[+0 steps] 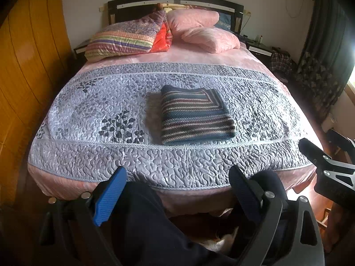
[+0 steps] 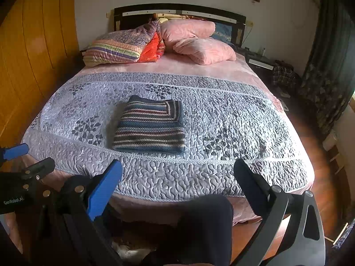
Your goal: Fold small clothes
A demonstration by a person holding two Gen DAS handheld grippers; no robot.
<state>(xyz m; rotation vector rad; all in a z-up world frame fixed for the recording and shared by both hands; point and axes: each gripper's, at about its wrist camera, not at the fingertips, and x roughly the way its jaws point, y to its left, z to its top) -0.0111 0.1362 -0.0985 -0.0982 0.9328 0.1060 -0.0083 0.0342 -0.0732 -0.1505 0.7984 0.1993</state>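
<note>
The left tongs (image 1: pixel 177 177) are spread wide and hold nothing, one blue ribbed pad (image 1: pixel 109 197) on one side and a dark pad on the other, poised off the foot of the bed. The right tongs (image 2: pixel 177 170) are likewise parted and empty, just beside the left pair; in the right wrist view the neighbouring tool at the left edge carries white lettering that reads "GenRobot.AI" (image 2: pixel 13 200), cut off at the frame edge.

Ahead of both tongs, well apart from them, the folded knitted garment with blue, maroon and cream stripes (image 1: pixel 196 116) lies as a neat flat rectangle on the lilac-grey quilted bedspread with a dark leaf print (image 1: pixel 93 110). It sits near the middle of the quilt, slightly right of centre for the left tongs and slightly left of centre for the right tongs (image 2: pixel 150 126).

Beyond the garment, at the far end of the pink-sheeted bed (image 1: pixel 155 57), rest two pink pillows (image 1: pixel 210 38) and a folded multicoloured striped duvet (image 1: pixel 124 40). Below the tongs, dark trouser legs (image 1: pixel 144 221) show against the bed's foot.
</note>
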